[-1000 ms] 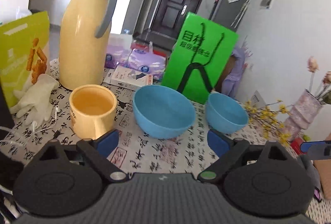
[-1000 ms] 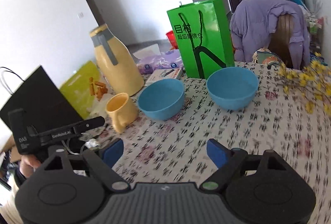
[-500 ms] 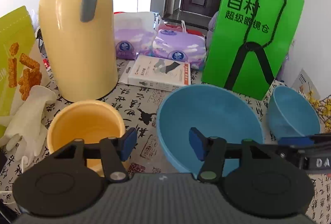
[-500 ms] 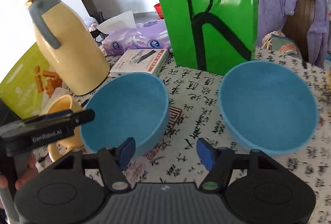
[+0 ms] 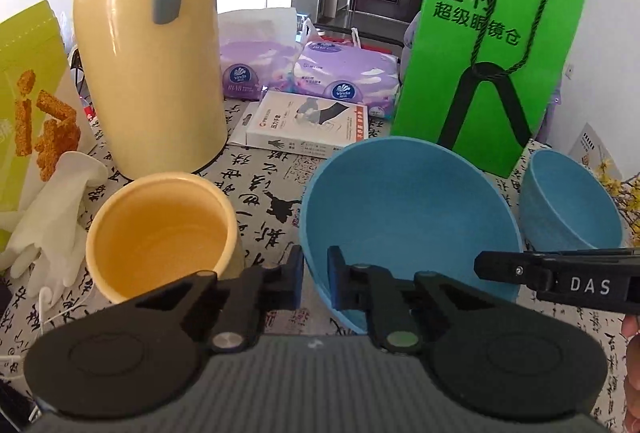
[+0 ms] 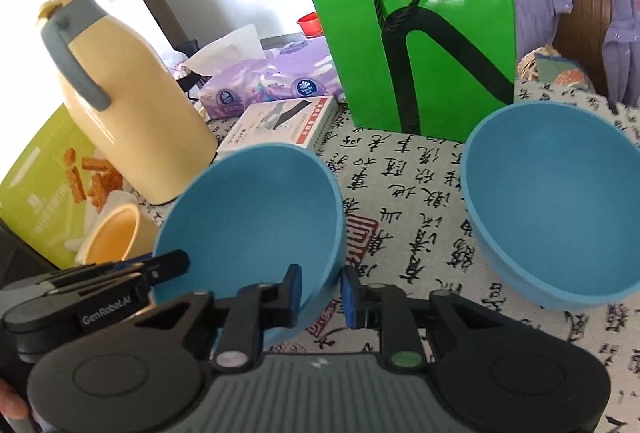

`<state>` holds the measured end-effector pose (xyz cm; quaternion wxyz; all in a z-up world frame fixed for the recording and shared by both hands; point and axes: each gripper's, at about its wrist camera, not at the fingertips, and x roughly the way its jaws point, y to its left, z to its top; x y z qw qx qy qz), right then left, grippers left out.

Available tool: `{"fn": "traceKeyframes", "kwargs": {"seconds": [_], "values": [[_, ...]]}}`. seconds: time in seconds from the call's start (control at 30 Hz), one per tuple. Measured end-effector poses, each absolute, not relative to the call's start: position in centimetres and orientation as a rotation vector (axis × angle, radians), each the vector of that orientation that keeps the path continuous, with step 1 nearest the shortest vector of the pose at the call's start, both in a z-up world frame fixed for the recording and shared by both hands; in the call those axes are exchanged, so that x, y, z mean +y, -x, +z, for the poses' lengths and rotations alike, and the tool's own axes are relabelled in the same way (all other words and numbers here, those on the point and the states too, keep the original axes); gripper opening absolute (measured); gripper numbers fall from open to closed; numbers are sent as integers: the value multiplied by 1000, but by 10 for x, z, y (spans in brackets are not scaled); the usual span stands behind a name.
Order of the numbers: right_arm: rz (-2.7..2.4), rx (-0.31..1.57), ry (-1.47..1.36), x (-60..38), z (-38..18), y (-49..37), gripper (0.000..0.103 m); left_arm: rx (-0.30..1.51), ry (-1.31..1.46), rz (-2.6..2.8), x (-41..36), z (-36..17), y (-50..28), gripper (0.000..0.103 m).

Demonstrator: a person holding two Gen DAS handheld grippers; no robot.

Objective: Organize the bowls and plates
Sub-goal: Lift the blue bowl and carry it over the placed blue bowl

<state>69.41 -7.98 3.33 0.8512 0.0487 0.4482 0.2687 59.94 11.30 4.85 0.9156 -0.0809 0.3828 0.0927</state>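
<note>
Two blue bowls stand on the patterned tablecloth. The near blue bowl (image 5: 408, 217) (image 6: 256, 217) is gripped on both sides. My left gripper (image 5: 315, 283) is shut on its left rim, one finger inside and one outside. My right gripper (image 6: 320, 295) is shut on its right rim the same way. The bowl looks slightly tilted. The second blue bowl (image 5: 568, 205) (image 6: 556, 201) sits to the right, apart and untouched.
A yellow cup (image 5: 160, 233) stands just left of the held bowl, with a yellow thermos jug (image 5: 148, 65) behind it. A green paper bag (image 5: 488, 65), a white box (image 5: 308, 125), tissue packs (image 5: 344, 69), a white glove (image 5: 52, 209) and a snack bag (image 5: 28, 105) crowd the back and left.
Both grippers moved in from a distance onto the near blue bowl and closed from wide open onto its opposite rims.
</note>
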Motion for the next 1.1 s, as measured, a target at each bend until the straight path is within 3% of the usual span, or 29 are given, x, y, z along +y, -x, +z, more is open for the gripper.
{"fn": "traceKeyframes", "kwargs": {"seconds": [0.47,1.1], "values": [[555,897,-93,-132,73,-611,16,757,180,85,68,85,-507,13],[480,770,-90,-221,142,-424,16,686,199,-73,4,143,-346,13]]}}
